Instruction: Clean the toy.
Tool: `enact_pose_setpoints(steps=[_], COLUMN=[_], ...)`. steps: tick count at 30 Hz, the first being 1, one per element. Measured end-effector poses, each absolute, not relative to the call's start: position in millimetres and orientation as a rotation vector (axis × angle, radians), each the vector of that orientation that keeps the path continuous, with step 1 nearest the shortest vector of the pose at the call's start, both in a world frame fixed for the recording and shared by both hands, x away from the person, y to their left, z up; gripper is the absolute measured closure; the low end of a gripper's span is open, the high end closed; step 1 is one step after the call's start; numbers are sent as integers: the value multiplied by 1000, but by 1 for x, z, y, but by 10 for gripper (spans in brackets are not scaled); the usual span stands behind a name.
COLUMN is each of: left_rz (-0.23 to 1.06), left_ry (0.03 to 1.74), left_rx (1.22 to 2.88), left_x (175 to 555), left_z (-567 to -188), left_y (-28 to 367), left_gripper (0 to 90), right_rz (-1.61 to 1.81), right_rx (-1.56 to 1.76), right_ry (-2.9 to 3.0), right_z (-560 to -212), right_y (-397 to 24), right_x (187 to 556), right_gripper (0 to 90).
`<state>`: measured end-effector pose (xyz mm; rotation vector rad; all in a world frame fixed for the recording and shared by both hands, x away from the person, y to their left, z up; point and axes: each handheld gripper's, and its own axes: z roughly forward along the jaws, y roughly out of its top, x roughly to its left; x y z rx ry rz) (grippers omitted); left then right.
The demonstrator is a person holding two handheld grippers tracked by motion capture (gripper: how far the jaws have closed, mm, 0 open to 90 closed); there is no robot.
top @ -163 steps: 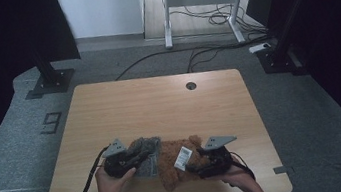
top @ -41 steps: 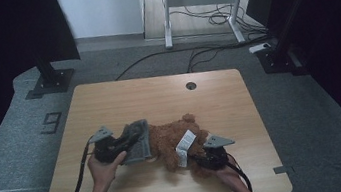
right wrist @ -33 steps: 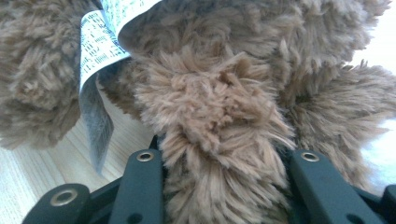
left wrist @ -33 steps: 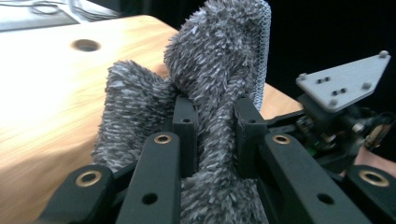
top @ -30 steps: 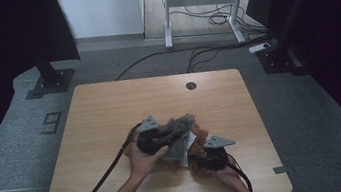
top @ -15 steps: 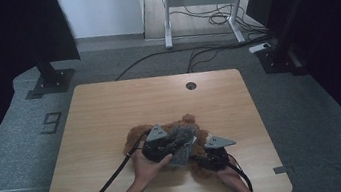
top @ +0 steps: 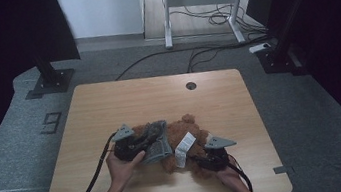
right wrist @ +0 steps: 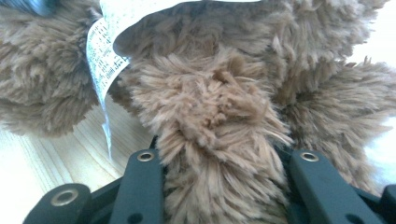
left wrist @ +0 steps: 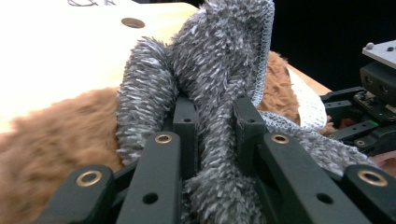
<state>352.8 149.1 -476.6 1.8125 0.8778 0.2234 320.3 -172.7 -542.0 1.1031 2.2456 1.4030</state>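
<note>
One brown plush bear (top: 192, 141), one grey garment (top: 154, 141).

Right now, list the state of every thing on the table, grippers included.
Left gripper: shut on the grey fuzzy garment.
Grey fuzzy garment: bunched, draped over the brown plush toy.
Right gripper: shut on the plush toy's fur.
Brown plush toy: lying on the table.
White tag: hanging loose from the toy.
Table: bearing the toy.
</note>
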Motion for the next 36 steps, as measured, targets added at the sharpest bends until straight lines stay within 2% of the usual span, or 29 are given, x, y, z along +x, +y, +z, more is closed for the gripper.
enact_pose_setpoints(steps=[12, 18, 23, 26, 30, 36], left_rz=[318, 300, 226, 263, 312, 335], left_ry=[999, 1123, 1188, 1159, 1071, 949], left_rx=[1779, 1803, 1842, 1811, 1750, 1770], left_x=[355, 366, 374, 368, 361, 366], left_z=[-483, -508, -533, -517, -477, -433], left_y=[203, 225, 233, 234, 233, 199], left_gripper=[747, 748, 749, 748, 748, 744], right_rz=[1407, 1417, 1424, 1427, 1430, 1419], right_rx=[1105, 1115, 1126, 1126, 1132, 1124], right_ry=[2242, 2237, 2239, 2241, 2240, 2237], right_z=[-542, -543, -544, -544, -545, -545], right_y=[-173, -175, -177, -178, -180, -179], right_x=[320, 321, 321, 322, 323, 322], right_gripper=[614, 614, 613, 613, 612, 612])
